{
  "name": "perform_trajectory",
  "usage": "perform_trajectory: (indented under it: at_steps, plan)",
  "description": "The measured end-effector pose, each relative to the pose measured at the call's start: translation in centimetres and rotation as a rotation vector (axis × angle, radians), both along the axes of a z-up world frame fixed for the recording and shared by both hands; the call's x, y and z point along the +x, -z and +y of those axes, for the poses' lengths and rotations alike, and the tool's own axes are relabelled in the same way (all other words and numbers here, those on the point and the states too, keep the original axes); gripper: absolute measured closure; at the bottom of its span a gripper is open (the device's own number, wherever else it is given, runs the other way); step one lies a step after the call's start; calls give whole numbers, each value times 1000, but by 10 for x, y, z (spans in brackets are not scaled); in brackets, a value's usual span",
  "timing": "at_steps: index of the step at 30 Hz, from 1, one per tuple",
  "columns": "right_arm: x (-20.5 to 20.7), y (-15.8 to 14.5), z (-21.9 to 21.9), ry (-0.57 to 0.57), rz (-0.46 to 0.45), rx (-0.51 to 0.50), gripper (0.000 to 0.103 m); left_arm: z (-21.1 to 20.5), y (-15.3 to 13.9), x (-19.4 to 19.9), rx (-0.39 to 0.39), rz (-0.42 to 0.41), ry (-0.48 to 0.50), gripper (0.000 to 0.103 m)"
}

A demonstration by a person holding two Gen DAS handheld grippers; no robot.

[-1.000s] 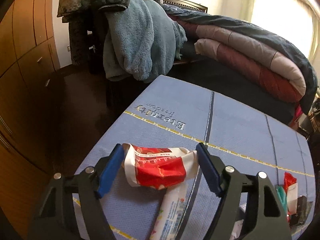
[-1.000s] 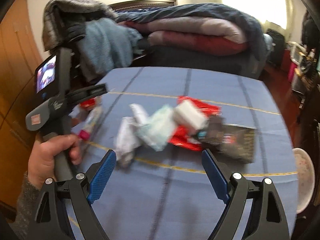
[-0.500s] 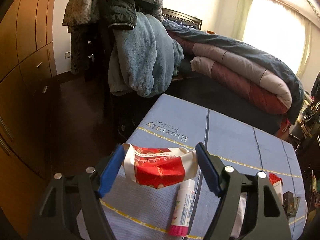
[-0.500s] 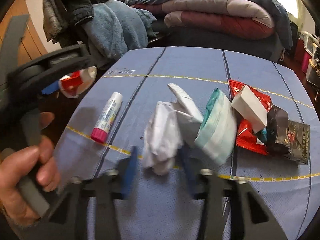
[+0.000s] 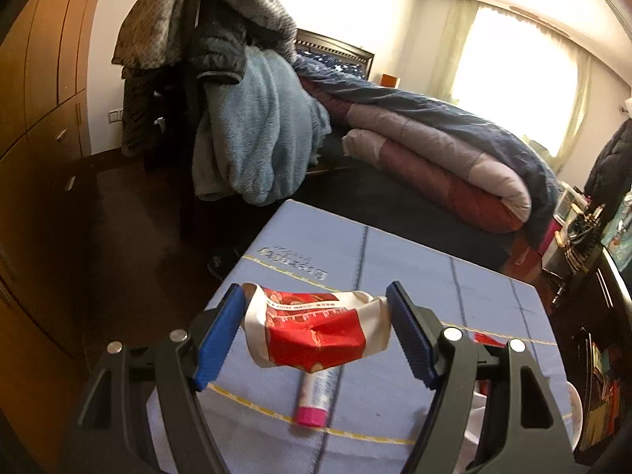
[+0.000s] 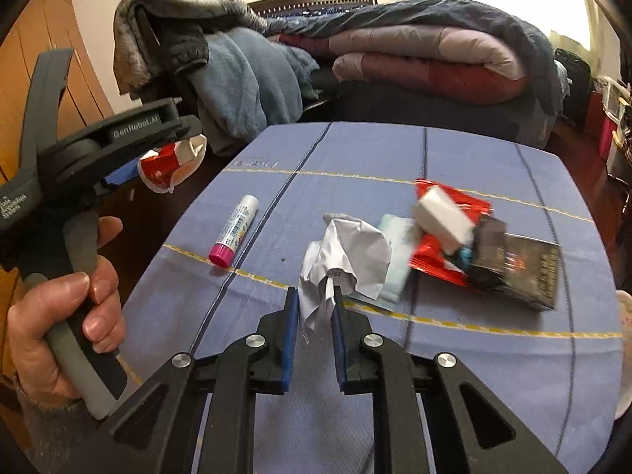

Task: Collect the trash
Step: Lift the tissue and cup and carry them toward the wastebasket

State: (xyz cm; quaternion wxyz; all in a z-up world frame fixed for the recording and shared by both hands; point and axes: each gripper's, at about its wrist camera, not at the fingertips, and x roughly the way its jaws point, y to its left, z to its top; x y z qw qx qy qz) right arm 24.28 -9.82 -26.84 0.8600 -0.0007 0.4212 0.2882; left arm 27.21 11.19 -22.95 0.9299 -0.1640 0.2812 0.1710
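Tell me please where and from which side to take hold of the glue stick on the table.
Grip the glue stick across the middle of its white body, coming down from above. It lies flat on the table, pink cap toward the near edge, apart from the other trash. Set the fingers on its two long sides, since the round tube would probably slip endwise.

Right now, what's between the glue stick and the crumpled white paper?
Bare blue cloth only, per the right wrist view, between glue stick and crumpled white paper.
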Motion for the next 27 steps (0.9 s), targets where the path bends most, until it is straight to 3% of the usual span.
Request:
perform_trajectory:
  at_steps: [13, 27]
  plan:
    - [-22, -27, -95, 124, -33, 104, 87, -79, -25, -3, 34, -34, 147, 29]
    - [-28, -32, -169, 264, -57, 136, 87, -162, -35, 3, 74, -45, 288, 29]
